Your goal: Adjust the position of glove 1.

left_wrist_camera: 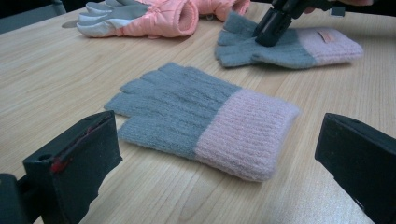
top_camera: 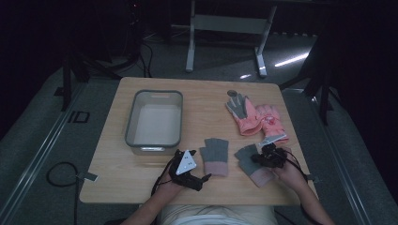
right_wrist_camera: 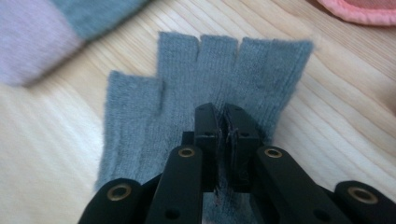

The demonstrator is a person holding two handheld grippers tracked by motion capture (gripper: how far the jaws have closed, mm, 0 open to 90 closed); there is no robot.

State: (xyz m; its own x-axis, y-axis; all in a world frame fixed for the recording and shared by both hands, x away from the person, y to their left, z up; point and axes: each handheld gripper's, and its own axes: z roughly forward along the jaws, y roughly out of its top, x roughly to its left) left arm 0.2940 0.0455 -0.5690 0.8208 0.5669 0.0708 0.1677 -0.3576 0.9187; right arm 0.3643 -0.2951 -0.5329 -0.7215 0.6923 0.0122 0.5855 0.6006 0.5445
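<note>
**Right Tongs Pinch Grey Glove as Left Pair Waits Wide**

The right gripper (right_wrist_camera: 223, 122) had its jaws drawn nearly together, pressed down on the back of a grey fingerless glove with a pink cuff (right_wrist_camera: 196, 84), a fold of the knit caught between the pads just below the finger stubs. No earlier frame was on hand to compare. The glove lay flat on the wooden table (top_camera: 206, 108) directly under those jaws, its four short fingers fanning away from the tips and its thumb off to one side.

The left gripper (left_wrist_camera: 217, 154) stood with its jaws spread wide and nothing between the pads. The matching second grey glove (left_wrist_camera: 201, 119) lay on the tabletop just ahead of the opening, cuff toward the right jaw and fingers toward the left jaw, touching neither.

From above, the two grippers sat side by side near the person's edge of the table, the left (top_camera: 192, 176) just beside the second glove (top_camera: 215, 156), the right (top_camera: 267, 157) on top of the first (top_camera: 251, 164).

Beyond the right gripper, well apart from the left, rested a pair of pink winter gloves with grey palms (top_camera: 256, 117). Beyond the left gripper stood a grey plastic bin (top_camera: 154, 143), near it but not touching.
</note>
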